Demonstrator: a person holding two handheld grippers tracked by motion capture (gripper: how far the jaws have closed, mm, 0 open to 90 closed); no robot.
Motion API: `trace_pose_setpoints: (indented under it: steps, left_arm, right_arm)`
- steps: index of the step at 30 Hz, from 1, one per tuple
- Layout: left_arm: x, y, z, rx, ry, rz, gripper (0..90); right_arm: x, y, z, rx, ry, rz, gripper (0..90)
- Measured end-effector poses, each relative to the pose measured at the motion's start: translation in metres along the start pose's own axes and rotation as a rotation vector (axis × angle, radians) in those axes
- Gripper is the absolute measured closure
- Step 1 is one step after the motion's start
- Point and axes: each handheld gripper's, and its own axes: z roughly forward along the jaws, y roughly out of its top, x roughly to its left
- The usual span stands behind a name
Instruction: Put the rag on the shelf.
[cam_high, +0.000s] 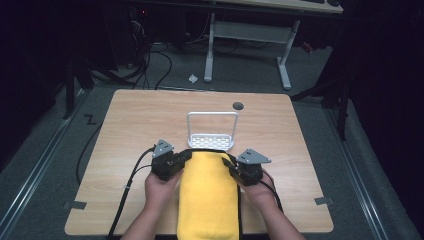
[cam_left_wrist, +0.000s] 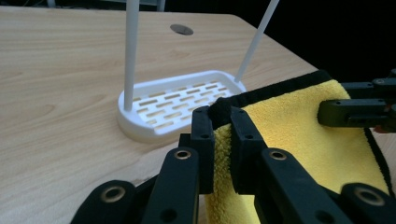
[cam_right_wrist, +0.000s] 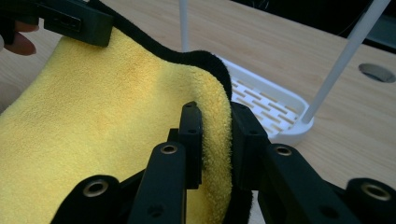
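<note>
Both-handed, the left gripper (cam_left_wrist: 222, 122) is clamped on the yellow towel's (cam_high: 208, 195) black-edged far corner. Likewise the right gripper (cam_right_wrist: 215, 122) pinches the other corner, near the white rack (cam_high: 212, 141).

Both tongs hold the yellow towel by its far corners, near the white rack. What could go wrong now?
The left tongs pinch only the black edge of the towel, so that corner may slip out. The rack stands right behind the towel; a forward swing might knock it.

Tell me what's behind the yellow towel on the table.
Just past the yellow towel stands a white rack with a slotted base and a tall hoop handle. Its near edge is hidden behind the towel's raised black hem. Both grippers pinch that hem.
</note>
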Motion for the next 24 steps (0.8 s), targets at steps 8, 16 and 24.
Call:
trace_pose_setpoints:
  steps: [8, 16, 24]
  left_arm:
    - [-0.006, 0.028, -0.008, -0.057, 0.003, 0.029, 81.8]
    - [-0.014, 0.055, -0.019, -0.125, 0.016, 0.066, 82.3]
    - [-0.022, 0.082, -0.03, -0.195, 0.024, 0.109, 82.7]
  right_arm:
    - [-0.008, 0.02, -0.012, -0.07, -0.031, 0.001, 77.0]
    - [-0.011, 0.049, -0.027, -0.147, -0.061, -0.024, 77.0]
    - [-0.013, 0.074, -0.037, -0.211, -0.082, -0.036, 77.1]
